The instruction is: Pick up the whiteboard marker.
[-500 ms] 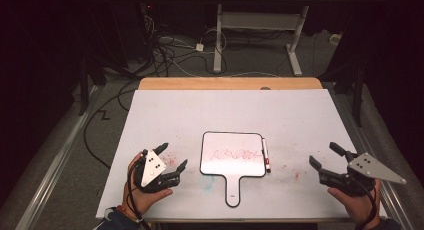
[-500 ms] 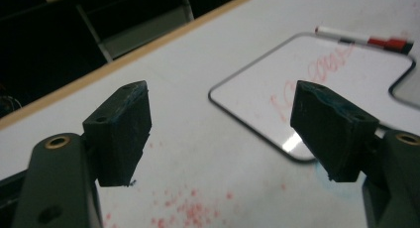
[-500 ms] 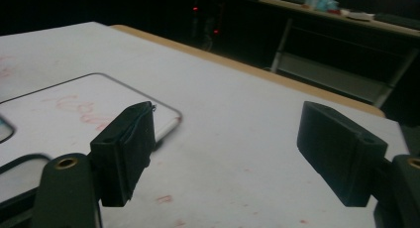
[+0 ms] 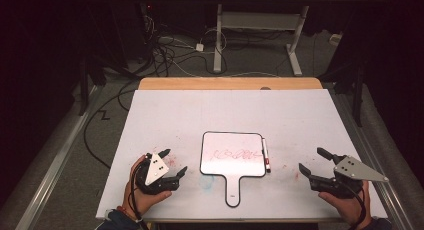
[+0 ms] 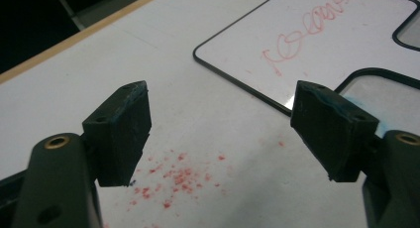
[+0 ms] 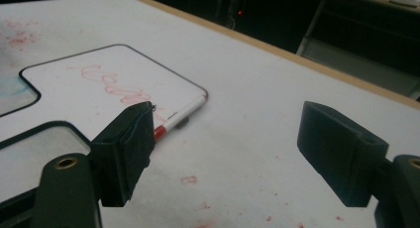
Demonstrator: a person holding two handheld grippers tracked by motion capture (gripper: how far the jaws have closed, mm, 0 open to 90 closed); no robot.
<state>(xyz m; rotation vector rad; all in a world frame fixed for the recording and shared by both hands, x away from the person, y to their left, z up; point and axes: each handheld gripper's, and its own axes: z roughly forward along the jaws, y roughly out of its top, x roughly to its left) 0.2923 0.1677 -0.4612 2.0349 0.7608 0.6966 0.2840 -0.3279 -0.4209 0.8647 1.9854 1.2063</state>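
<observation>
Down near the table's front edge, the left gripper [image 4: 172, 162] and the right gripper [image 4: 313, 160] both rest with jaws wide apart, holding nothing. Between them lies the small whiteboard [image 4: 232, 154] with red scribble too messy to read. A marker [image 4: 266, 155] lies touching its right side; its far end is hard to see

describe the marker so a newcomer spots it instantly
On the white table sheet, find the small handled whiteboard with red scribble near the front centre. The marker lies along its right edge: a slim white stick with a red end, the sheet's one loose pen.
</observation>
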